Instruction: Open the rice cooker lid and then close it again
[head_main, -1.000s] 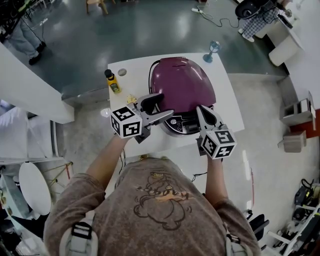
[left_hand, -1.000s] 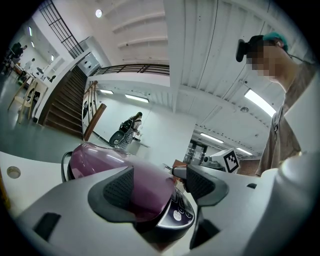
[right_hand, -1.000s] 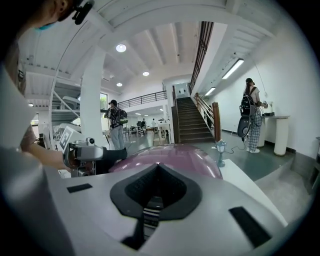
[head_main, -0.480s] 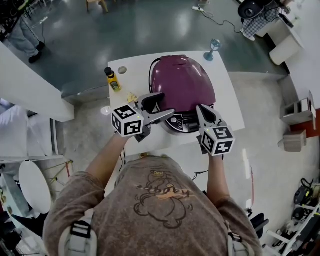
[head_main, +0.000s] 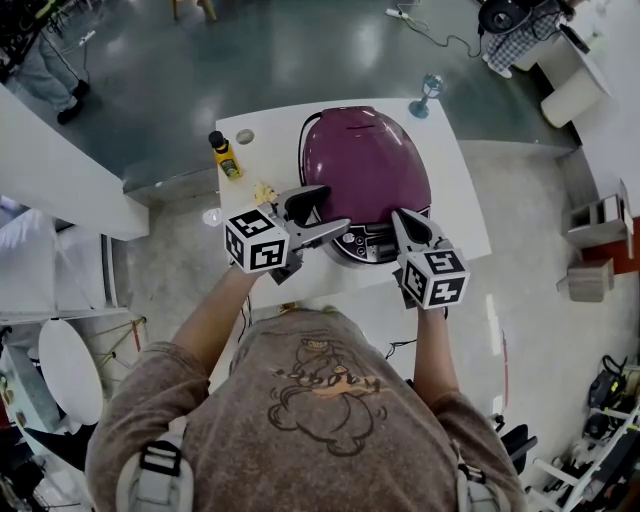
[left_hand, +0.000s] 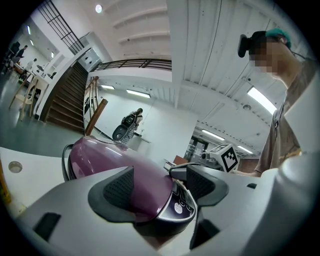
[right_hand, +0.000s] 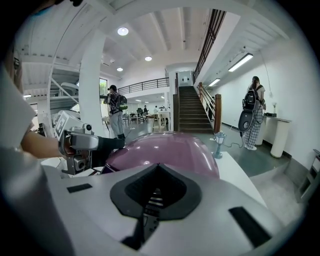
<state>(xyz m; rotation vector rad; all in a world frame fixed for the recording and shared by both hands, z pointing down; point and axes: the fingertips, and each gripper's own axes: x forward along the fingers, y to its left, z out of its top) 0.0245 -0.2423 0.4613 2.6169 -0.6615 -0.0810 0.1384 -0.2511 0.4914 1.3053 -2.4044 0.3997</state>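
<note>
**Head view and both gripper views.** The rice cooker (head_main: 365, 165) stands in the middle of a white table (head_main: 458, 195), with its purple lid (head_main: 362, 150) down and shut. The left gripper (head_main: 335, 208) sits at the cooker's front left, close to the dark control panel (head_main: 360, 243). Its jaws stand apart, the panel shows through the gap between them, and they hold nothing. The right gripper (head_main: 400, 218) sits at the cooker's front right, pointing toward the cooker, with its jaws closed together on nothing. A yellow bottle with a black cap (head_main: 224, 158) stands on the table to the left of the cooker, clear of it. A blue goblet (head_main: 428, 97) stands beyond the cooker's far right side, at the table's corner.
</note>
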